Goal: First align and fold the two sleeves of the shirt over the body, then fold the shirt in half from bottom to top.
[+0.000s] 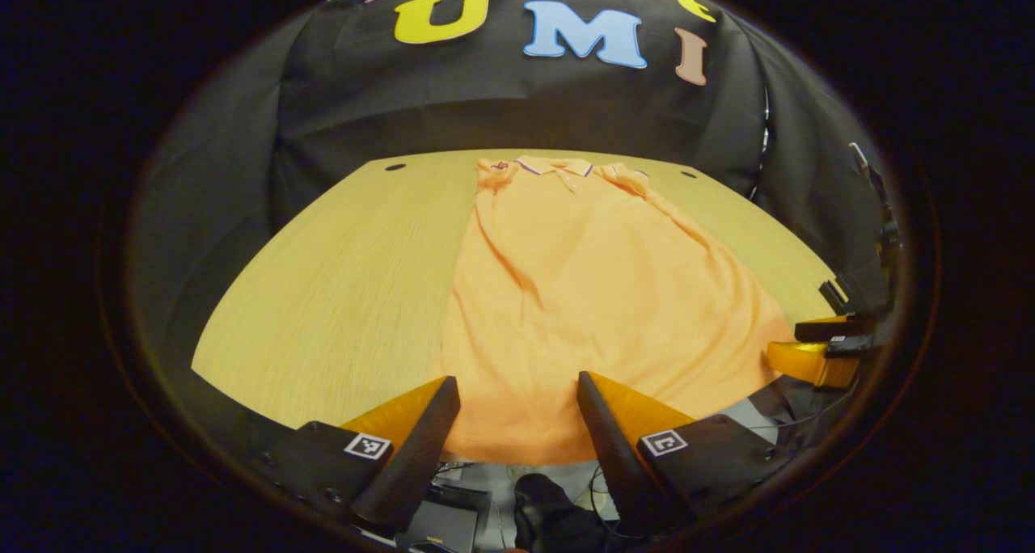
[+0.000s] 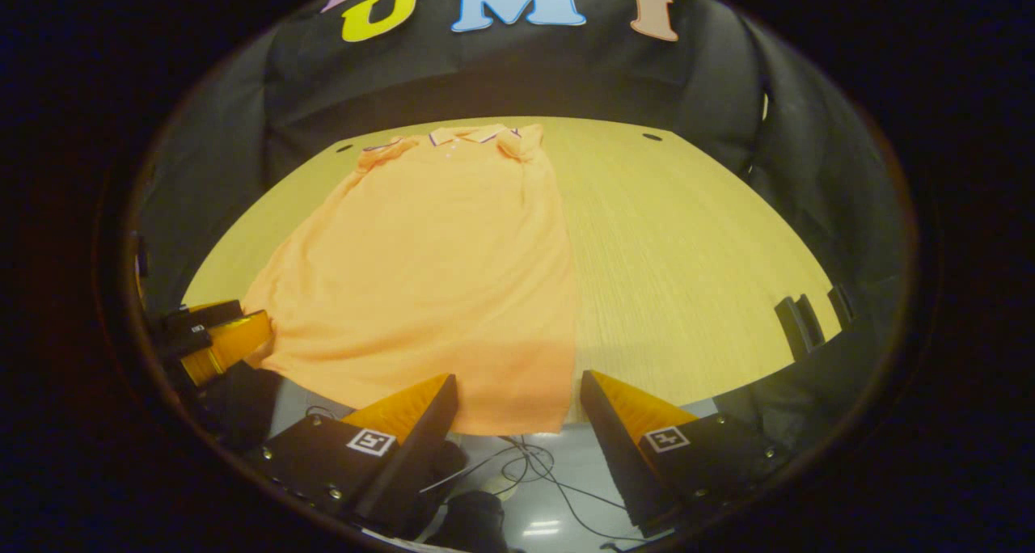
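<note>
While the orange shirt (image 1: 582, 294) lies flat along the wooden surface (image 1: 340, 294), collar (image 1: 554, 166) at the far edge near the booth's black wall and hem hanging just over the near edge, both grippers wait at that near edge. In the left gripper view, the left gripper (image 1: 517, 391) sits at the bottom centre of the frame with its jaws spread wide and nothing between them, the hem showing in the gap. In the right gripper view, the right gripper (image 2: 517, 391) stands likewise at the bottom centre, jaws parted and empty, over the shirt's lower corner on that side. The right gripper also appears at the right edge of the left gripper view, close to the hem's other corner.

Both sleeves appear already tucked in over the body, since the shirt shows as a narrow panel with small folds near the shoulders; I judge the sleeve step done and the bottom-to-top fold next. Each gripper seems placed at a hem corner so that both can pinch the cloth and carry it evenly towards the collar.
</note>
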A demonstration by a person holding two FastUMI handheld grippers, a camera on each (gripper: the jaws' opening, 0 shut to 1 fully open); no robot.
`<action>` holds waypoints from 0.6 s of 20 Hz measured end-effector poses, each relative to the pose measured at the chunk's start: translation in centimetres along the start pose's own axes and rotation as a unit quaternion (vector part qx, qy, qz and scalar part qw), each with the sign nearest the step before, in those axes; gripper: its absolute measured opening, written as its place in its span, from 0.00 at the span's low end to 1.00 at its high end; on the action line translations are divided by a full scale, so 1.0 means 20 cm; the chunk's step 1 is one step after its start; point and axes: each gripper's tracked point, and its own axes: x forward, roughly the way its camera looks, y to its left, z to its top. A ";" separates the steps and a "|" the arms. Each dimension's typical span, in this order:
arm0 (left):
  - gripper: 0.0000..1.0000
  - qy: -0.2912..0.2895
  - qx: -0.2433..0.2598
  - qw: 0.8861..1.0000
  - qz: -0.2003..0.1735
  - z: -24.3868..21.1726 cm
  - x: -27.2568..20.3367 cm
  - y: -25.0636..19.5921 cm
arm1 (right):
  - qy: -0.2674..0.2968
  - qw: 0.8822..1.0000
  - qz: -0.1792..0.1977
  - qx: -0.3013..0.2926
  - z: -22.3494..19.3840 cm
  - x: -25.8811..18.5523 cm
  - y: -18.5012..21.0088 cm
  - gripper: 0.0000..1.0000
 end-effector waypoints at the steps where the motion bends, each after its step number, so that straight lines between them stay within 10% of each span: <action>1: 0.96 0.001 0.005 1.000 0.000 0.00 0.00 0.00 | 0.000 1.000 0.000 0.002 0.00 -0.01 0.01 0.95; 5: 0.86 0.004 0.027 1.000 0.011 -0.02 0.02 0.03 | -0.001 1.000 0.000 0.004 0.01 0.00 0.02 0.84; 7: 0.71 0.004 0.024 1.000 0.016 -0.02 0.02 0.04 | -0.001 1.000 0.000 0.018 0.00 0.00 0.01 0.52; 9: 0.55 0.004 0.022 0.999 0.025 -0.02 0.02 0.06 | 0.001 1.000 0.000 0.011 0.00 0.01 0.02 0.51; 11: 0.30 0.007 0.020 0.999 0.024 -0.02 0.01 0.04 | 0.003 0.999 0.004 0.041 0.01 0.00 0.03 0.18; 12: 0.30 0.005 0.028 0.999 0.030 -0.02 0.01 0.06 | 0.003 0.999 0.007 0.044 0.00 0.00 0.03 0.19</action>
